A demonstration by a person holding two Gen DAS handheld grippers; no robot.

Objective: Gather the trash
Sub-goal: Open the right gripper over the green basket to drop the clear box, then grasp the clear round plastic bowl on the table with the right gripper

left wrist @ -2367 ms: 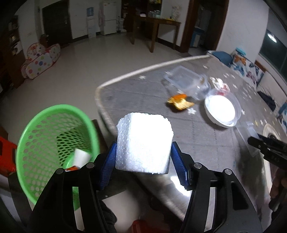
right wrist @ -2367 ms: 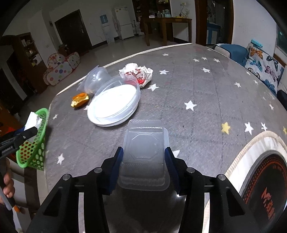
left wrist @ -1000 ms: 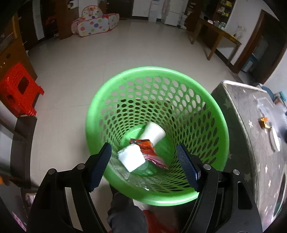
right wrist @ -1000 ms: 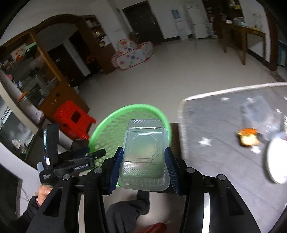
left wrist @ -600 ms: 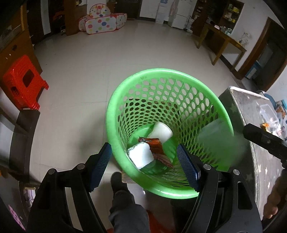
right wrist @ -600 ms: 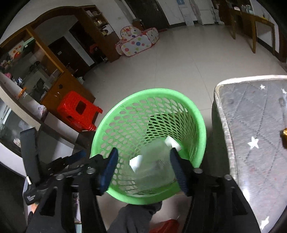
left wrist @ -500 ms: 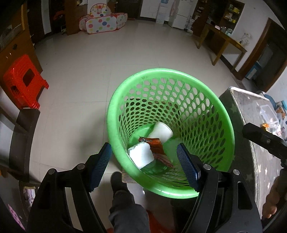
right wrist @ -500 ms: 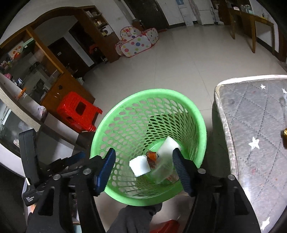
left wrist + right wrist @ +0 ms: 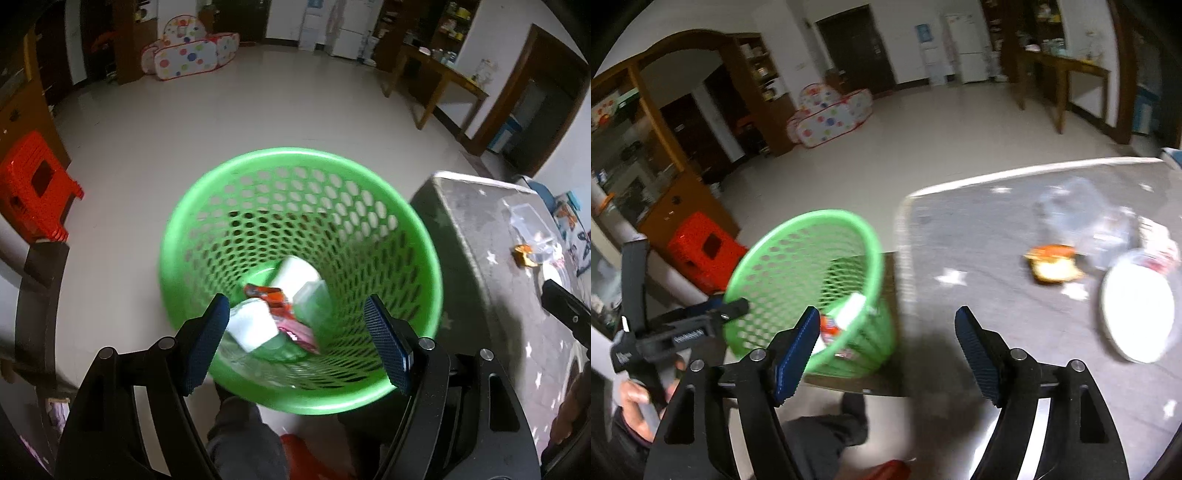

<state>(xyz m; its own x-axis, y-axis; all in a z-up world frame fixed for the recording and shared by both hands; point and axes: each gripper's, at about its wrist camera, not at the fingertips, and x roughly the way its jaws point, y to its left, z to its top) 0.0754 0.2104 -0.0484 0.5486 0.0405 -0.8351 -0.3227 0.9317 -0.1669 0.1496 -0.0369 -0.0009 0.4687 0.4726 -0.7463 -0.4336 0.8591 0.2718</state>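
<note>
Over on the left, the left gripper [image 9: 295, 341] is hanging right above the green basket [image 9: 424, 266], fingers spread wide and carrying nothing. Down in the basket's bottom a white foam block [image 9: 251, 325], an orange wrapper [image 9: 267, 293] and a clear plastic box [image 9: 312, 295] are lying jumbled together, touching.

Moving right, the right gripper [image 9: 886, 345] is sitting over the near left corner of the tabletop [image 9: 979, 229], its fingers likewise parted and empty, with the basket just off its left finger. And here is what the next grab is likely turning on: the remaining trash is lying ahead and to the right of those fingers, toward the tabletop's right edge, so the right gripper looks the nearer of the two.

An orange scrap [image 9: 1052, 264] is resting closest, small and flattish, its long axis running roughly across the fingers' line. Just behind it a clear plastic container [image 9: 1078, 218] is showing, blurred. At the far right a white round lid [image 9: 1136, 314] is lying flat, with a crumpled red-and-white wrapper [image 9: 1158, 247] just beyond it.
</note>
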